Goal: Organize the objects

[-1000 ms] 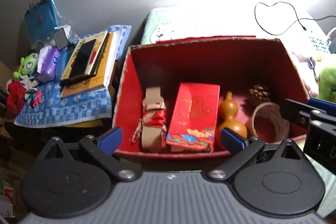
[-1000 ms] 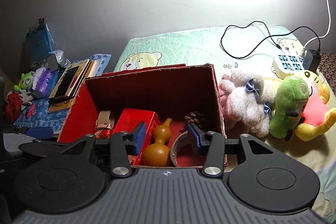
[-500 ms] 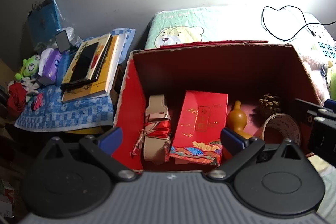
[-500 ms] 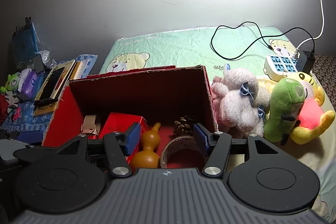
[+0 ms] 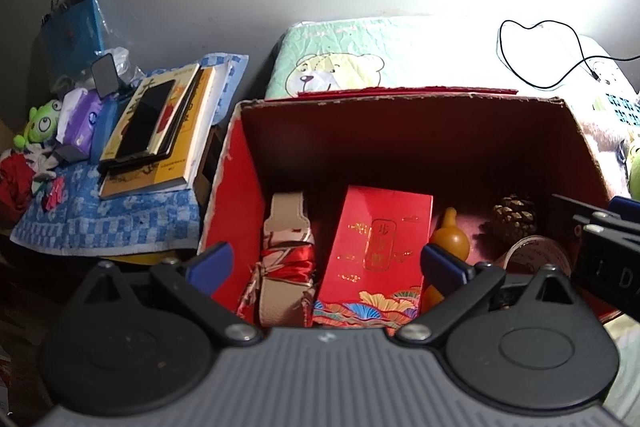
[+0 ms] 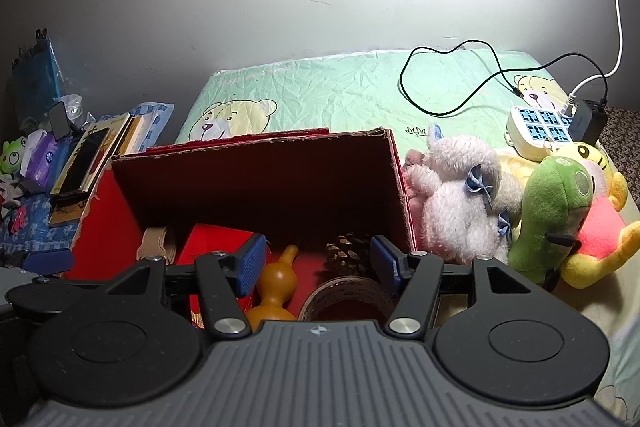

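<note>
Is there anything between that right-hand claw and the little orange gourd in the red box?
Nothing visible blocks it. The right gripper is open above the red box, and the gourd shows in the gap toward the left pad. The tape roll and pine cone lie beside it to the right.

The bed's green bear-print sheet (image 6: 340, 95) carries a red cardboard box (image 6: 256, 179) near its left edge. Just right of the box lie a white plush (image 6: 460, 203), a green plush (image 6: 548, 211) and a yellow plush (image 6: 600, 231). Farther right sit a power strip (image 6: 536, 125) and a looping black cable (image 6: 452, 79).
</note>
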Demonstrator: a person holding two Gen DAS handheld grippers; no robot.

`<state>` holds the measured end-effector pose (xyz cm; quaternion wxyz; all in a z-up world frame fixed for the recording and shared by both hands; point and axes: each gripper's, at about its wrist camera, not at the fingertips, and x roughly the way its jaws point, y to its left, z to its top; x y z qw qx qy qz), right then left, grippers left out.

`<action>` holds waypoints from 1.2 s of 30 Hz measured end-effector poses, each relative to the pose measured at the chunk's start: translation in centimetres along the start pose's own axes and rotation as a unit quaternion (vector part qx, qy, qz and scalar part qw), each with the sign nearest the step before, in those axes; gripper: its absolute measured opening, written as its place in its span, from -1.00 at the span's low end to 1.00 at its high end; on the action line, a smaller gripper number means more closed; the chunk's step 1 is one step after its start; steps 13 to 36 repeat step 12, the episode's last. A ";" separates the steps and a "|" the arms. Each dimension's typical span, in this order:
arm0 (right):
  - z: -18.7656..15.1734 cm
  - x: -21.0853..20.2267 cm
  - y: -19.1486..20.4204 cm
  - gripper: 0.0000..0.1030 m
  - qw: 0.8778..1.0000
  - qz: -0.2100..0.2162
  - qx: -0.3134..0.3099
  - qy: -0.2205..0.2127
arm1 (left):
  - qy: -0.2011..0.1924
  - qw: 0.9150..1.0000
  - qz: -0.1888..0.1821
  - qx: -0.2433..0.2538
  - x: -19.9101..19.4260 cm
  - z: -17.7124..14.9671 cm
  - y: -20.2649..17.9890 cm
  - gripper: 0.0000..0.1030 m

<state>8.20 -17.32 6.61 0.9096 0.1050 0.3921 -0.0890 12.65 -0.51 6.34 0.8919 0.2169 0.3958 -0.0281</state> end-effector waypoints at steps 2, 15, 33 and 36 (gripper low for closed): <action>0.1 0.5 0.0 0.17 1.000 -0.001 -0.002 0.001 | -0.005 1.000 0.002 0.003 0.2 0.1 0.0 0.95; 0.5 2.0 -0.1 0.17 1.000 -0.002 0.003 0.009 | -0.016 1.000 -0.005 0.009 1.4 0.5 -0.2 0.82; 0.5 2.0 -0.1 0.17 1.000 -0.002 0.003 0.009 | -0.016 1.000 -0.005 0.009 1.4 0.5 -0.2 0.82; 0.5 2.0 -0.1 0.17 1.000 -0.002 0.003 0.009 | -0.016 1.000 -0.005 0.009 1.4 0.5 -0.2 0.82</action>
